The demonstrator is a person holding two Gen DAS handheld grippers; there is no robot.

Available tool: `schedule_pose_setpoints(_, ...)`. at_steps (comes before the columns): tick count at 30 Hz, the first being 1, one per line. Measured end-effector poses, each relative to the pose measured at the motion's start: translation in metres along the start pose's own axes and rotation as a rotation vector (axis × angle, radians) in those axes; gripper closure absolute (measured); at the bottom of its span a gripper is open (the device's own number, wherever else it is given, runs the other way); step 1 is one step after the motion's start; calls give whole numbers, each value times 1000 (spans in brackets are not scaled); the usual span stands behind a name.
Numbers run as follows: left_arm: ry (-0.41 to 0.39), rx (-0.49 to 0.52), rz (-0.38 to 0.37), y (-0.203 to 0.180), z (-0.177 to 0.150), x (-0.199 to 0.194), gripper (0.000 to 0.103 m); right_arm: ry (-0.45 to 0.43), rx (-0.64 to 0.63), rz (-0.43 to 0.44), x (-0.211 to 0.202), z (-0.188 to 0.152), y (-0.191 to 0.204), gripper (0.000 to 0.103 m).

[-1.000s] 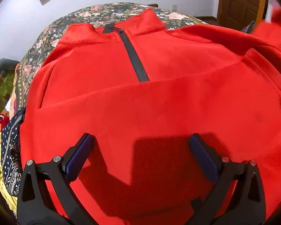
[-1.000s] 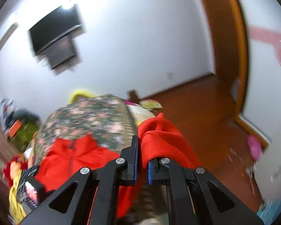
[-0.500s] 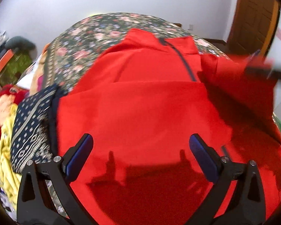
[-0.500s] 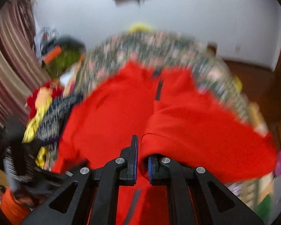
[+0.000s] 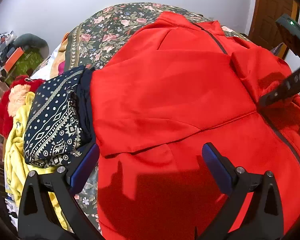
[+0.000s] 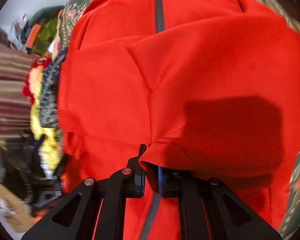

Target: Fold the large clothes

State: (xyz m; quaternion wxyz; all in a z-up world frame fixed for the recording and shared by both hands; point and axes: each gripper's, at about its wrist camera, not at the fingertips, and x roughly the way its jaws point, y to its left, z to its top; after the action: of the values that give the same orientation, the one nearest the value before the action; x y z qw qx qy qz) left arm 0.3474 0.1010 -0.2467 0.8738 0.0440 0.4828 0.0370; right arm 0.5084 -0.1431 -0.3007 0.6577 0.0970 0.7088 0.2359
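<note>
A large red fleece pullover with a dark zipper lies spread on the floral bed; it also fills the right wrist view. Its left sleeve is folded across the chest. My left gripper is open and empty, hovering just above the pullover's lower left part. My right gripper is shut on the red cuff of the right sleeve and holds it low over the pullover's middle. The right gripper also shows at the right edge of the left wrist view.
A floral bedspread covers the bed. A folded navy patterned cloth lies at the pullover's left, beside a yellow garment and a red plush toy. A wooden door stands at the back right.
My right gripper has swung the sleeve from the bed's right side over the pullover and down onto its middle. My left gripper has drifted left and back; the navy cloth is now in view.
</note>
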Motion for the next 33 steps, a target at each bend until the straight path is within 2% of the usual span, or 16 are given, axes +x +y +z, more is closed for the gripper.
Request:
schedule_pose_setpoints(3, -7, -9, -18, -2, 3, -3, 0, 3, 32, 52, -9, -7, -4, 97)
schedule_pose_setpoints(5, -9, -18, -27, -5, 6, -6, 0, -47, 26, 15, -15, -14, -2, 97)
schedule_pose_setpoints(11, -21, 3, -31, -22, 19, -12, 0, -290, -203, -212, -43, -43, 24, 97)
schedule_pose_setpoints(15, -32, 39, -23, -40, 29, -18, 0, -487, -336, -373, -70, -69, 32, 97)
schedule_pose_setpoints(17, -41, 56, -24, -50, 35, -21, 0, -532, -336, -365, -84, -77, 26, 97)
schedule_pose_setpoints(21, -69, 87, -40, -76, 50, -32, 0, -570, -245, -238, -123, -91, -8, 97)
schedule_pose_setpoints(26, -120, 131, -85, -116, 79, -52, 0, -652, -118, -130, -168, -111, -58, 97)
schedule_pose_setpoints(28, -137, 152, -113, -135, 92, -57, 0, -684, -61, -127, -188, -121, -88, 97)
schedule_pose_setpoints(33, -124, 232, -181, -199, 123, -53, 0, -728, 24, -199, -209, -144, -144, 97)
